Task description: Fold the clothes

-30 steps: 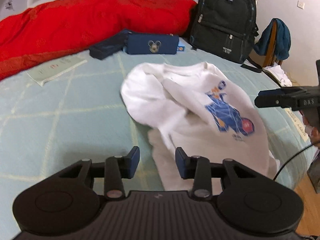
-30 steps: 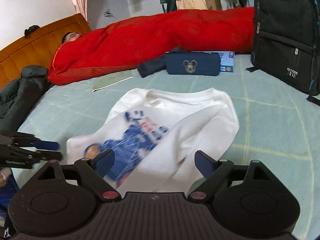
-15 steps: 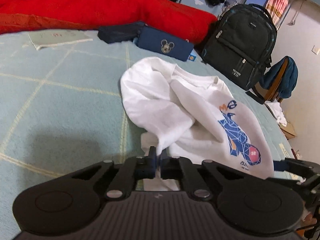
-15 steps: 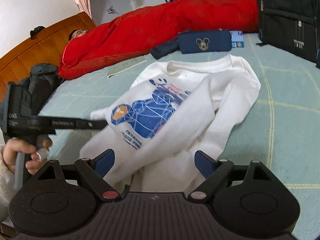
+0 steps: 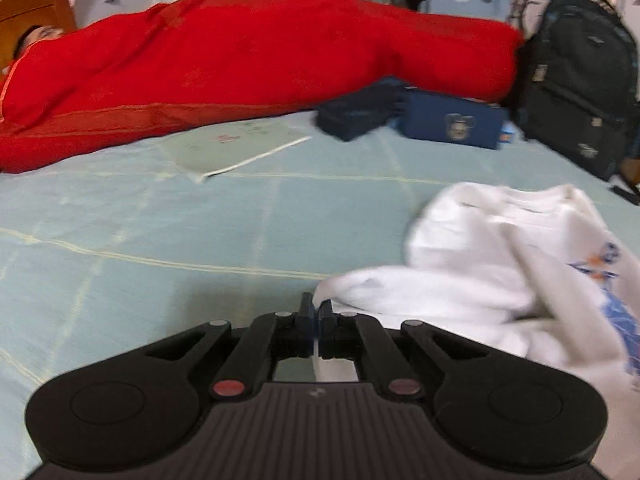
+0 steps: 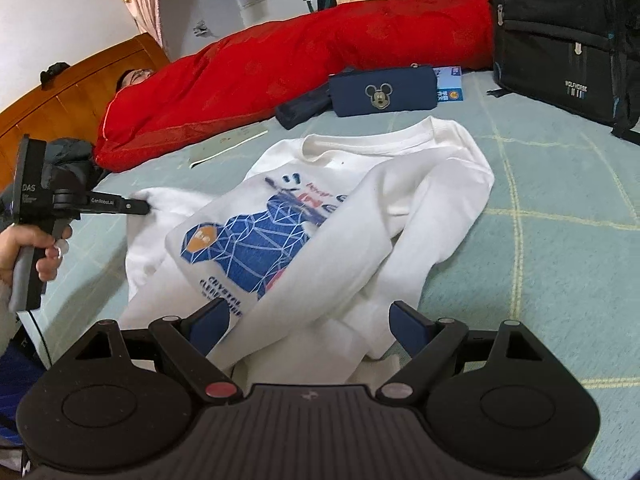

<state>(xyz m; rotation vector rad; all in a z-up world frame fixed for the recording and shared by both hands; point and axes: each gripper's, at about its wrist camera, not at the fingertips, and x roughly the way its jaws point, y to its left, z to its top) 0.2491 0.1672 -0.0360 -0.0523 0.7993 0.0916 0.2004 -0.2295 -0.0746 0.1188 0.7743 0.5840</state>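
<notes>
A white sweatshirt (image 6: 360,200) with a blue geometric print lies rumpled on the pale green bedsheet (image 6: 560,208). In the left wrist view my left gripper (image 5: 316,312) is shut on the end of a white sleeve (image 5: 420,292), stretched out away from the sweatshirt (image 5: 520,240). The right wrist view shows that same left gripper (image 6: 140,206) at the far left, pinching the sleeve end, with a hand on its grip. My right gripper (image 6: 308,324) stands open low over the sweatshirt's near hem, where the other sleeve crosses the body; its blue pads press on nothing.
A person lies under a red quilt (image 5: 260,60) along the far side of the bed. A dark blue pouch (image 6: 384,90), a folded dark item (image 5: 356,114) and a booklet (image 5: 236,148) lie before it. A black backpack (image 6: 560,36) stands at the far right.
My left gripper closed on the sleeve end and pulled it sideways out from the sweatshirt, turning its view toward the quilt. My right gripper came a little lower over the hem, still open.
</notes>
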